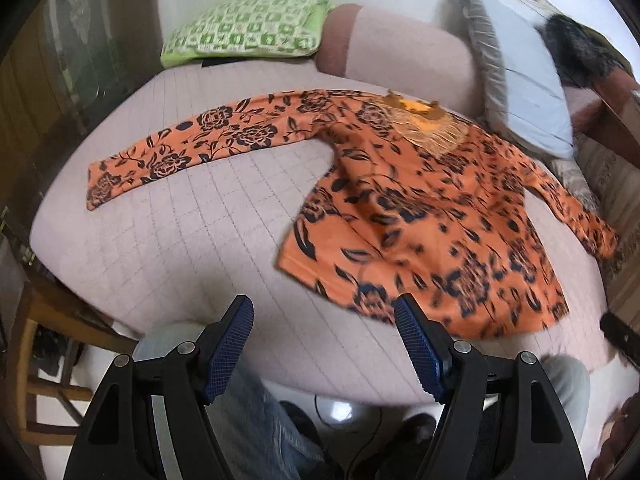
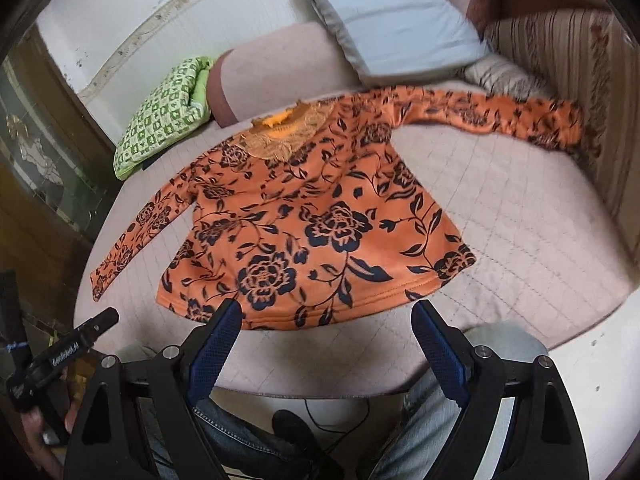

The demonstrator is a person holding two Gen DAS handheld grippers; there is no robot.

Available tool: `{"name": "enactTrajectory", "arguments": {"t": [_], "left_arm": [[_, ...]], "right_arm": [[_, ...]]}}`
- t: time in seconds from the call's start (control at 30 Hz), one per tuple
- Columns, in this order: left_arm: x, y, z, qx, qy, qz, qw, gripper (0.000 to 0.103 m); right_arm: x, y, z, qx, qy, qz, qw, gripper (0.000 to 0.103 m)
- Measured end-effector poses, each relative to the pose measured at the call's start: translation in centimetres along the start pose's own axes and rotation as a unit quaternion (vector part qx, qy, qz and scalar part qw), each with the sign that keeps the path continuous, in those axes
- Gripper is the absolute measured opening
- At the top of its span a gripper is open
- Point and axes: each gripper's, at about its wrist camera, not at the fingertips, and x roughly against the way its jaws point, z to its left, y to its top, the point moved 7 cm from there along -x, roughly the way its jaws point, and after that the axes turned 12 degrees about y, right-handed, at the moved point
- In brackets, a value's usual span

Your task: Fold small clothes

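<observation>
The orange top (image 2: 320,216), printed with dark roses and leaves, lies spread flat and face up on the bed (image 2: 500,216), its hem toward the person and its neckline (image 2: 280,124) on the far side. Both long sleeves stretch outward from the body of the garment.

In the right wrist view, the hem sits just ahead of the right hand-held gripper (image 2: 326,344), whose blue-padded fingers (image 2: 216,356) stand wide apart with nothing between them; its left finger overlaps the hem edge in the picture, though contact cannot be told. The right sleeve (image 2: 500,114) runs far ahead and to the right.

In the left wrist view, the top (image 1: 420,220) lies ahead and to the right of the left hand-held gripper (image 1: 324,328), which also stands wide open and empty above the quilted cover. The left sleeve (image 1: 180,156) reaches far ahead and to the left.

Beyond the garment, a green patterned cushion (image 1: 244,28) rests at the far left, a pale bolster (image 1: 400,56) lies behind the neckline, and a grey-blue pillow (image 1: 520,76) leans at the far right.
</observation>
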Motion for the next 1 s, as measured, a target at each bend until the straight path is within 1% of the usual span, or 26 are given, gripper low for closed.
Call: {"name": "enactTrajectory", "arguments": {"t": [0.07, 0.13, 0.2, 0.33, 0.4, 0.43, 0.5, 0.53, 0.57, 0.63, 0.67, 0.7, 0.73, 0.77, 0.8, 0.9, 0.93, 1.0], "left_arm": [[-2.9, 1.2, 0.3, 0.000, 0.007, 0.009, 0.9999, 0.073], [-6.1, 2.2, 0.2, -0.001, 0.006, 0.026, 0.9996, 0.073], [-9.3, 3.2, -0.3, 0.001, 0.001, 0.044, 0.9990, 0.073], [-15.1, 5.3, -1.4, 0.003, -0.012, 0.075, 0.9971, 0.072], [-17.8, 6.2, -2.0, -0.006, -0.011, 0.084, 0.9964, 0.072], [-18.9, 6.3, -2.2, -0.009, -0.010, 0.093, 0.9956, 0.072], [-20.9, 6.2, -2.5, -0.011, -0.024, 0.114, 0.9932, 0.071], [-21.4, 6.1, -2.5, -0.011, -0.024, 0.116, 0.9929, 0.071], [-21.5, 6.1, -2.5, -0.012, -0.024, 0.109, 0.9936, 0.071], [-21.4, 5.8, -2.7, -0.025, -0.012, 0.097, 0.9949, 0.063], [-21.5, 5.4, -2.6, -0.034, 0.008, 0.093, 0.9950, 0.049], [-21.5, 5.3, -2.5, -0.038, 0.014, 0.090, 0.9951, 0.036], [-21.4, 5.2, -2.5, -0.036, 0.007, 0.090, 0.9953, 0.028], [-21.4, 5.1, -2.5, -0.028, -0.008, 0.099, 0.9947, 0.011], [-21.3, 5.1, -2.3, -0.021, -0.018, 0.106, 0.9940, 0.007], [-21.1, 4.9, -1.4, -0.006, -0.024, 0.118, 0.9927, 0.005], [-20.6, 4.8, -1.0, -0.001, -0.028, 0.119, 0.9926, 0.005], [-19.1, 4.6, 0.2, 0.011, -0.035, 0.114, 0.9928, 0.005]], "right_arm": [[-1.1, 1.0, -2.8, -0.021, -0.014, 0.007, 1.000, 0.082], [-2.1, 1.8, -5.1, -0.037, -0.031, 0.008, 0.999, 0.081], [-3.5, 2.7, -7.4, -0.052, -0.049, 0.013, 0.997, 0.077], [-6.9, 4.4, -10.8, -0.073, -0.058, 0.031, 0.995, 0.071], [-8.4, 4.7, -12.1, -0.083, -0.062, 0.041, 0.994, 0.061], [-9.2, 4.9, -12.6, -0.082, -0.067, 0.046, 0.993, 0.058], [-10.3, 4.9, -13.4, -0.076, -0.082, 0.058, 0.992, 0.051], [-10.7, 4.7, -13.6, -0.071, -0.089, 0.062, 0.992, 0.049], [-10.8, 4.7, -13.6, -0.062, -0.093, 0.059, 0.992, 0.049], [-10.7, 4.3, -13.1, -0.046, -0.110, 0.061, 0.991, 0.044], [-10.7, 4.1, -13.0, -0.039, -0.122, 0.062, 0.990, 0.032], [-10.6, 3.9, -12.9, -0.036, -0.130, 0.062, 0.989, 0.020], [-10.5, 3.8, -12.9, -0.037, -0.129, 0.062, 0.989, 0.017], [-10.3, 3.6, -12.9, -0.039, -0.130, 0.061, 0.989, 0.010], [-10.1, 3.4, -12.8, -0.042, -0.130, 0.060, 0.989, 0.007], [-8.9, 3.3, -12.4, -0.042, -0.130, 0.059, 0.989, 0.005], [-8.5, 3.5, -12.2, -0.044, -0.127, 0.054, 0.990, 0.005], [-6.2, 3.8, -11.6, -0.040, -0.129, 0.035, 0.990, 0.004]]}}
